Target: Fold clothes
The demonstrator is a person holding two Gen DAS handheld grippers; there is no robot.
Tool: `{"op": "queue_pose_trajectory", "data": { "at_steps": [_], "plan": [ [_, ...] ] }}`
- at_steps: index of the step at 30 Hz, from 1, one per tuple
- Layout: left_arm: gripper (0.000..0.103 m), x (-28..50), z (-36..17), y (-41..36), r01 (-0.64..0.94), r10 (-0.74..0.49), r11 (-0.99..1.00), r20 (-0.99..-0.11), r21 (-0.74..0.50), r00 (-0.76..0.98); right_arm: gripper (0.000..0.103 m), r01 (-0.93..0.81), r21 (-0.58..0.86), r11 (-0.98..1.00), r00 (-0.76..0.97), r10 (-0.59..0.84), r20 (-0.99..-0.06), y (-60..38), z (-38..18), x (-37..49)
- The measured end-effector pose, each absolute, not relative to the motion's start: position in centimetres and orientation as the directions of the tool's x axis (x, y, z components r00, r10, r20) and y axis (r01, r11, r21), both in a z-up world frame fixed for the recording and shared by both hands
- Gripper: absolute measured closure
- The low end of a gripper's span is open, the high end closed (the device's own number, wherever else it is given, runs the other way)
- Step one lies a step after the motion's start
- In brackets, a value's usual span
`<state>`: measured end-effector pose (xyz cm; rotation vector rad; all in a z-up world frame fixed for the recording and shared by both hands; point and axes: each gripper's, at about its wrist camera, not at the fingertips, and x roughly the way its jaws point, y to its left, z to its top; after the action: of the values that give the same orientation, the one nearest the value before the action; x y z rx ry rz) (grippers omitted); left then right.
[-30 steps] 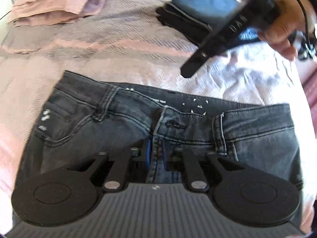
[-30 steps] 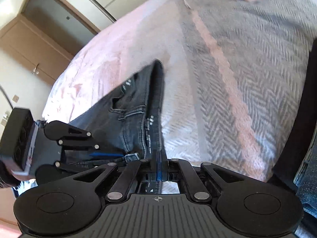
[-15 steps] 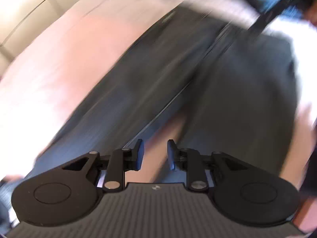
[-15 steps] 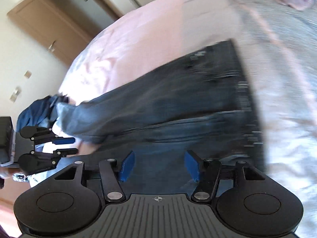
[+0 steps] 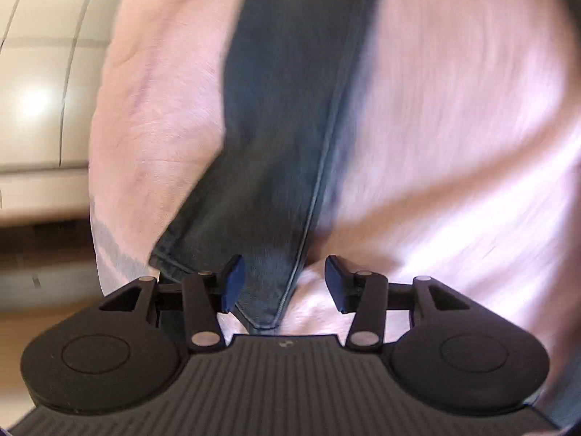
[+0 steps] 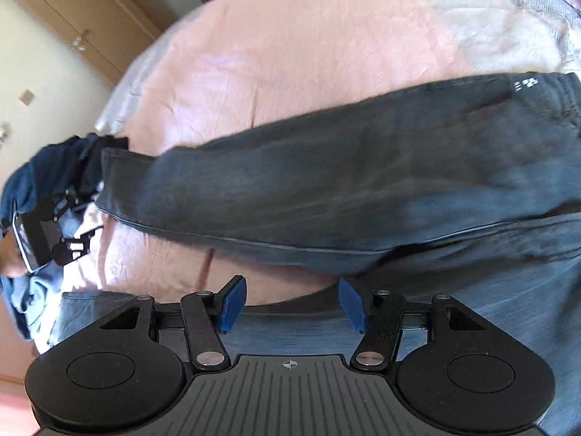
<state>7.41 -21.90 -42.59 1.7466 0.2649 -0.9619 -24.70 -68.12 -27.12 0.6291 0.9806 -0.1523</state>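
Dark grey jeans (image 6: 345, 189) lie spread on the pink bedspread (image 6: 290, 58), waistband at the right, legs running left. My right gripper (image 6: 290, 303) is open above the near leg, over the gap between the legs. In the left wrist view, one jeans leg (image 5: 283, 109) runs away from me and its hem (image 5: 265, 305) lies between the open jaws of my left gripper (image 5: 283, 283). The left gripper also shows in the right wrist view (image 6: 69, 232) at the far leg's hem, held by a hand. The view is motion-blurred.
A heap of blue clothing (image 6: 43, 181) lies at the bed's left end behind the left gripper. A wooden door (image 6: 65, 25) and pale wall stand beyond the bed. In the left wrist view the bed edge (image 5: 105, 247) drops to the floor on the left.
Both grippers opened. The left gripper swung from the waistband down to a leg hem. The right gripper let go of the waistband and moved over the legs.
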Motion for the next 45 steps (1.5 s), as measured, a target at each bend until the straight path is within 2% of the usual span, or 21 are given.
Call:
{"op": "queue_pose_trajectory", "data": {
  "at_steps": [2, 4, 5, 10, 15, 19, 23, 29, 32, 35, 42, 45],
  "plan": [
    [0.060, 9.5, -44.5, -20.8, 0.536, -0.295, -0.472, -0.698, 0.701, 0.653, 0.043, 0.425, 0.410, 0.807, 0.541, 0.136, -0.830, -66.3, -27.5, -23.3],
    [0.081, 10.0, -44.9, -20.7, 0.538, -0.297, -0.477, -0.703, 0.695, 0.646, 0.043, 0.454, 0.392, 0.800, 0.520, 0.119, -0.846, -64.6, -27.9, -21.9],
    [0.100, 10.4, -44.7, -20.8, 0.553, -0.267, -0.458, -0.701, 0.696, 0.661, 0.043, 0.460, 0.384, 0.801, 0.512, 0.114, -0.851, -64.2, -27.7, -21.4],
    [0.103, 9.5, -39.8, -19.2, 0.662, -0.116, -0.324, -0.722, 0.676, 0.682, 0.043, 0.447, 0.332, 0.831, 0.501, 0.075, -0.862, -62.7, -26.0, -19.9],
    [0.103, 8.7, -41.1, -16.1, 0.748, 0.002, -0.277, -0.779, 0.603, 0.628, 0.043, 0.521, 0.329, 0.787, 0.462, 0.063, -0.885, -62.2, -27.4, -20.2],
    [0.099, 7.9, -39.0, -16.5, 0.805, -0.048, -0.146, -0.816, 0.576, 0.575, 0.043, 0.585, 0.336, 0.738, 0.440, 0.059, -0.896, -61.8, -28.5, -21.3],
    [0.085, 5.7, -36.8, -16.5, 0.880, -0.098, -0.010, -0.877, 0.474, 0.471, 0.043, 0.643, 0.337, 0.688, 0.447, 0.020, -0.894, -62.1, -28.0, -23.8],
    [0.083, 0.6, -34.7, -17.4, 0.920, -0.159, 0.031, -0.907, 0.390, 0.389, 0.042, 0.723, 0.333, 0.605, 0.450, -0.046, -0.892, -62.7, -26.9, -27.9],
    [0.078, -1.1, -34.2, -17.6, 0.947, -0.199, 0.075, -0.925, 0.314, 0.323, 0.042, 0.744, 0.346, 0.572, 0.461, -0.064, -0.885, -62.7, -26.1, -30.2],
    [0.074, -2.4, -35.4, -17.3, 0.965, -0.177, 0.096, -0.950, 0.243, 0.257, 0.040, 0.747, 0.375, 0.549, 0.478, -0.051, -0.877, -62.5, -26.1, -31.9],
    [0.074, -2.8, -37.3, -14.1, 0.965, -0.086, 0.133, -0.967, 0.226, 0.238, 0.038, 0.696, 0.425, 0.578, 0.488, 0.054, -0.871, -61.7, -29.3, -33.4],
    [0.070, -2.2, -37.2, -13.4, 0.952, -0.099, 0.155, -0.954, 0.265, 0.282, 0.038, 0.676, 0.418, 0.607, 0.466, 0.088, -0.880, -61.2, -30.5, -33.6]
  ]
}}
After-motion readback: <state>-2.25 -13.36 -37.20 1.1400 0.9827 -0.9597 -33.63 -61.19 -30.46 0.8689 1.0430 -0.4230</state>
